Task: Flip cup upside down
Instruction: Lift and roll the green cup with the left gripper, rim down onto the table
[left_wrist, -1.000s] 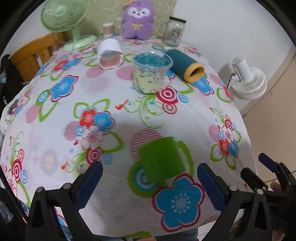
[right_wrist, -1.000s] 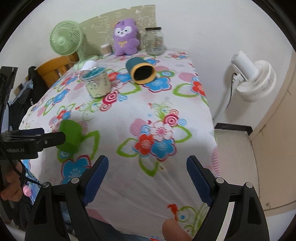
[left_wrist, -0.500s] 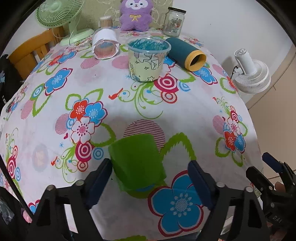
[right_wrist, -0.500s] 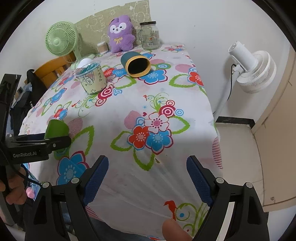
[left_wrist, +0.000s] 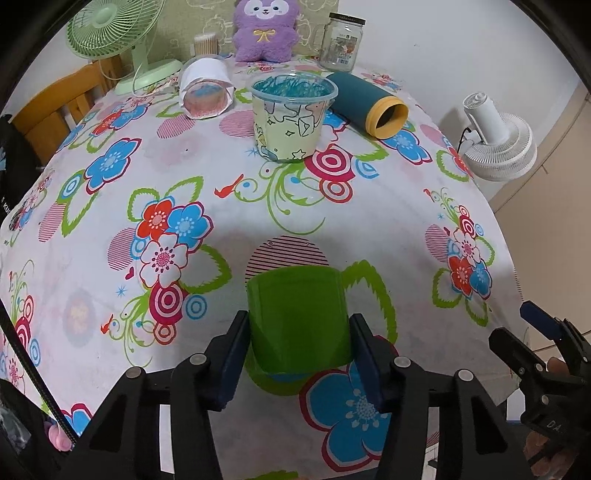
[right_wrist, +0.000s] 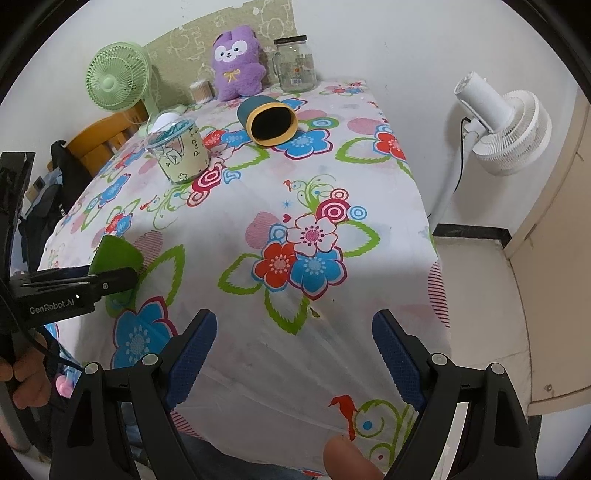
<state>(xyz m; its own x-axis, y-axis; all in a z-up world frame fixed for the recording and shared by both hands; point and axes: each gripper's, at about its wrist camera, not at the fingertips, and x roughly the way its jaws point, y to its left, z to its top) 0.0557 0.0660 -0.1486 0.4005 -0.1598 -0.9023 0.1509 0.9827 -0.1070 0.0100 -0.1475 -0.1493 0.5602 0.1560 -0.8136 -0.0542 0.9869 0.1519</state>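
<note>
While my left tongs clamp the green cup near the table's front edge, hiding its lower sides, my right tongs hang wide apart; the cup's mouth is hard to make out.

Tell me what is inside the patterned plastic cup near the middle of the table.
The patterned cup holds blue shredded strands showing at its rim, under what looks like a clear lid. Its printed wall hides how deep they go and anything beneath them.
</note>
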